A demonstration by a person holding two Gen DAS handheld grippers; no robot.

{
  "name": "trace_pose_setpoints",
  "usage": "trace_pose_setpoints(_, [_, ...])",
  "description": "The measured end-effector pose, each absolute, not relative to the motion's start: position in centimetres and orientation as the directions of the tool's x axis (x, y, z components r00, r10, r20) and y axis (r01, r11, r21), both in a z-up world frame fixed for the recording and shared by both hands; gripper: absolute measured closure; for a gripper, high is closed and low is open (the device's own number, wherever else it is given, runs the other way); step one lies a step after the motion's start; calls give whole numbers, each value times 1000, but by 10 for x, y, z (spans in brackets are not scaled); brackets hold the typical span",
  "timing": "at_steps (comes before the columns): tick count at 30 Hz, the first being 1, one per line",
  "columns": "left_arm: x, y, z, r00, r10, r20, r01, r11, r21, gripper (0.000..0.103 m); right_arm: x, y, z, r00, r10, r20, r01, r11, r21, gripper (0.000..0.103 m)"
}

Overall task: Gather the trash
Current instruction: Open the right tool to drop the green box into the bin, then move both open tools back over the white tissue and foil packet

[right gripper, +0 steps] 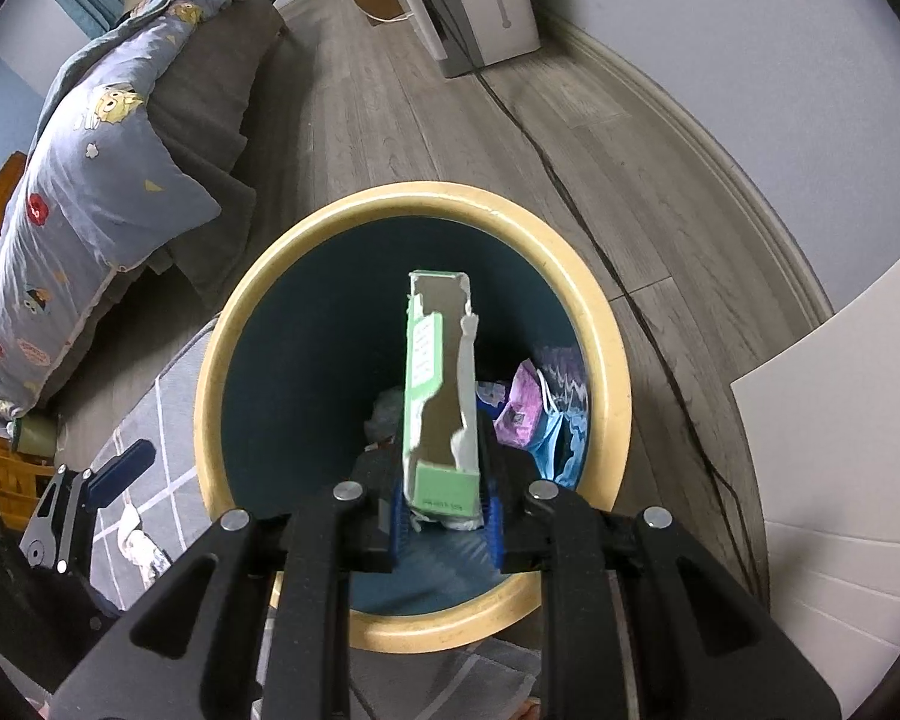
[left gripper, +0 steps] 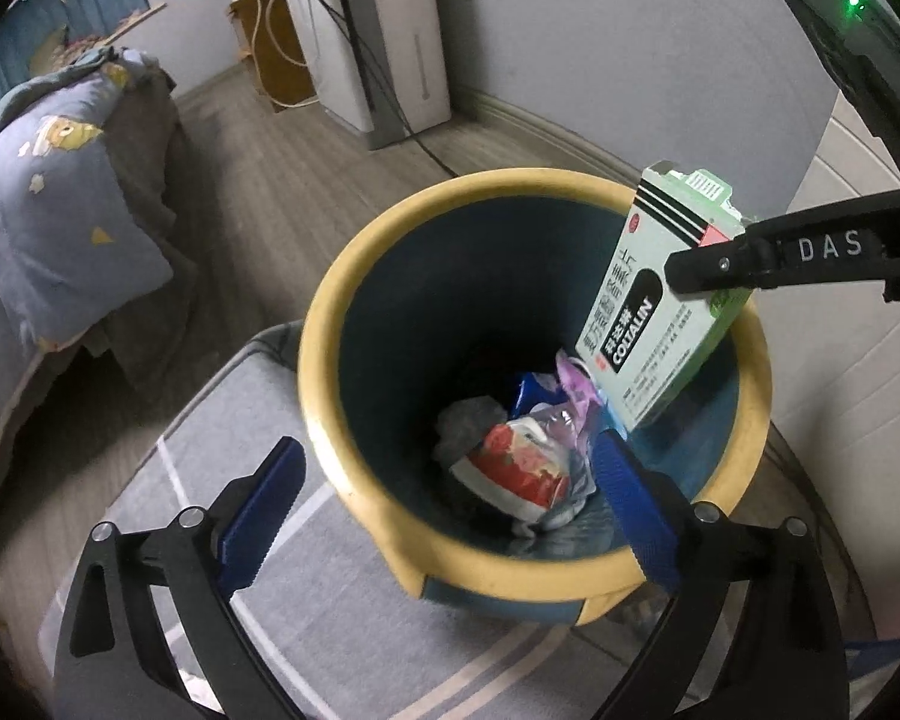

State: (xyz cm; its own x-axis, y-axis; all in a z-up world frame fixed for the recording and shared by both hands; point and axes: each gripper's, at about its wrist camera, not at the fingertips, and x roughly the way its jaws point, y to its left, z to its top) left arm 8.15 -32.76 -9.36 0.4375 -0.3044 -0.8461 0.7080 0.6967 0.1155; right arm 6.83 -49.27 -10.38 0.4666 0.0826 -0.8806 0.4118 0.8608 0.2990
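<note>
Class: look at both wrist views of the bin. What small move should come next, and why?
Probably open the right hand-held gripper: it pinches the torn medicine box directly over the yellow-rimmed bin, which already holds wrappers, so the box should drop in.

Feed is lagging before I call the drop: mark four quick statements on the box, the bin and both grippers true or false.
1. The right gripper is shut on the medicine box. True.
2. The box is over the open bin. True.
3. The bin is empty. False: wrappers and a red-and-white packet lie inside.
4. The left gripper holds a wrapper. False: its jaws stand wide open, nothing between the pads.
</note>
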Motion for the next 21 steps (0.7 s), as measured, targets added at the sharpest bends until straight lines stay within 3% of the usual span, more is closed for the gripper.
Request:
trace_pose_setpoints(5, [84, -302, -81, 460, -302, -835, 688, 716, 120, 8, 74, -480, -107, 478, 128, -869, 375, 865, 333, 84])
trace_pose_setpoints(7, [85, -288, -74, 479, -283, -831, 674, 725, 142, 8, 79, -470, -104, 481, 141, -865, 354, 871, 339, 71])
trace_pose_setpoints(8, [86, -282, -72, 486, -276, -829, 667, 730, 148, 8, 81, -465, -102, 488, 133, -863, 347, 877, 332, 49])
trace_pose_setpoints(9, [87, -273, -68, 493, -270, -827, 656, 740, 149, 8, 82, -462, -99, 493, 122, -861, 343, 883, 322, 36])
trace_pose_setpoints(13, [88, -238, -55, 513, -257, -819, 615, 775, 142, 8, 83, -449, -91, 487, 73, -871, 336, 904, 264, 31])
trace_pose_setpoints(18, [82, -196, -44, 533, -214, -819, 563, 812, 155, 8, 77, -440, -77, 485, 14, -875, 331, 922, 199, 9])
trace_pose_setpoints(21, [76, -169, -30, 546, -202, -813, 538, 829, 156, 8, 74, -429, -64, 496, -15, -868, 298, 942, 154, 6])
